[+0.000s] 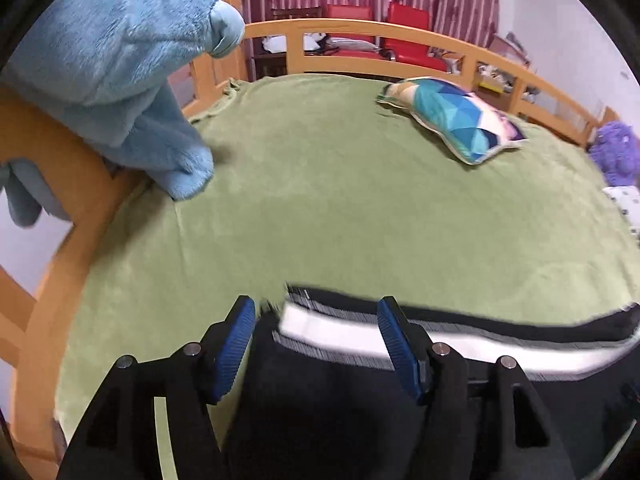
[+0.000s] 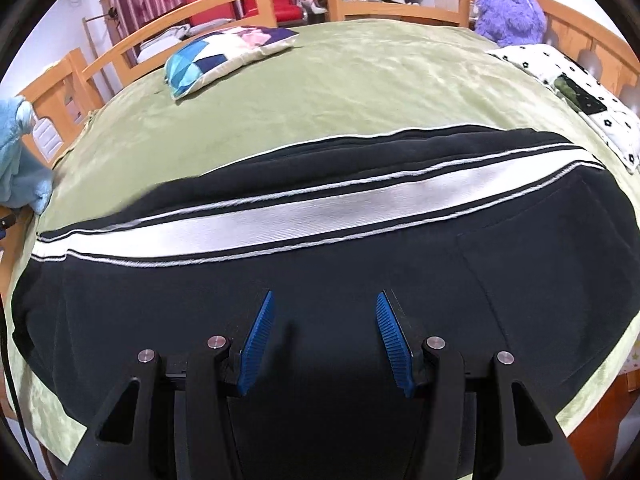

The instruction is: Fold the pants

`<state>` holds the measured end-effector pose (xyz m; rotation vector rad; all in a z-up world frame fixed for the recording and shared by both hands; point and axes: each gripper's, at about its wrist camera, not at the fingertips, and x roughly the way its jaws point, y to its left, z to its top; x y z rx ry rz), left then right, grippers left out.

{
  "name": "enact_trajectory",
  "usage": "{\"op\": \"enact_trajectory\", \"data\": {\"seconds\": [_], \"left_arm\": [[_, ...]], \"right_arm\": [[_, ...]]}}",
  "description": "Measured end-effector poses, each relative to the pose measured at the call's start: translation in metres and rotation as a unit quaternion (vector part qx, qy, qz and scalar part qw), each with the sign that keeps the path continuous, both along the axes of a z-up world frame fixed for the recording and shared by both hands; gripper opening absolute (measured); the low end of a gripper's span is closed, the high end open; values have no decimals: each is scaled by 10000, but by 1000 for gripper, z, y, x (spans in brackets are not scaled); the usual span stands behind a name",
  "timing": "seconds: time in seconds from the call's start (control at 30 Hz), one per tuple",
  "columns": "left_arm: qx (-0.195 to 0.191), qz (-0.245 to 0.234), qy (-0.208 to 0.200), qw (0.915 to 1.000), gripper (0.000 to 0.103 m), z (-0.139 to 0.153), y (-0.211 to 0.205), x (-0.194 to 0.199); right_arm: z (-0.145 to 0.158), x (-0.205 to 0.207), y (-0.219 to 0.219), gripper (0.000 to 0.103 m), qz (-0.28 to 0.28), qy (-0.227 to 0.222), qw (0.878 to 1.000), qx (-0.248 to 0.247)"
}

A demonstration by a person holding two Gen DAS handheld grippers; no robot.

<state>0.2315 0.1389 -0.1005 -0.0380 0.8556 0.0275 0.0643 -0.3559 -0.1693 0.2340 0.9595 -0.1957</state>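
Pants [image 2: 320,280] soft, limp, light; I'd pinch cuff edge at 9 o'clock. Left gripper [image 1: 316,344] spread over cuff, right gripper [image 2: 324,340] spread, nothing pinched

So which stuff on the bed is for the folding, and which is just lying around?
For the job:
black pants
left tongs, open
right tongs, open

Just lying about:
patchwork pillow
purple plush toy
blue fleece
dotted white cloth
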Motion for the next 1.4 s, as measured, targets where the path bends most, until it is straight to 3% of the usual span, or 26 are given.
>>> {"op": "enact_trajectory", "data": {"seconds": [0.17, 0.33, 0.43, 0.6, 0.77, 0.8, 0.83, 0.87, 1.1, 1.2, 1.27, 1.37, 1.4], "left_arm": [[-796, -214, 168, 9965, 62, -18, 3, -72], [-1263, 191, 558, 9902, 62, -66, 19, -121], [-1718, 489, 799, 9807, 60, -89, 38, -122], [-1987, 652, 756, 9750, 60, -107, 48, -106], [-2596, 1004, 743, 9576, 59, -119, 60, -83], [-2584, 1050, 706, 9577, 45, -118, 61, -79], [-2558, 1027, 674, 9589, 17, -118, 60, -77], [-2606, 898, 673, 9589, 8, -115, 60, -75], [-2750, 849, 346, 9571, 7, -58, 81, -125], [-2279, 854, 461, 9688, 7, -56, 71, -132], [-2075, 951, 752, 9707, 8, -70, 67, -127], [-1878, 1199, 1275, 9665, 26, -92, 70, -128], [-1882, 1215, 1262, 9664, 34, -95, 69, -131]], "right_arm": [[4, -10, 16, 53, 125, -115, 9998, 95], [5, -22, 26, 53, 195, -114, 9997, 120], [5, -26, 27, 53, 187, -70, 9998, 77], [3, -29, 24, 53, 81, 21, 9999, 81], [4, -30, 20, 53, -74, 67, 9999, 51], [5, -29, 20, 53, -102, 70, 9999, 51], [5, -28, 19, 53, -125, 74, 9999, 66], [5, -27, 19, 53, -133, 85, 9998, 91], [15, -37, 21, 53, -60, -139, 9998, 87], [12, -42, 17, 53, -83, -143, 9998, 131], [7, -46, 11, 53, -164, -96, 9995, 242], [5, -54, 6, 53, -199, -67, 9994, 281], [6, -58, 4, 53, -196, -82, 9995, 234]]}}
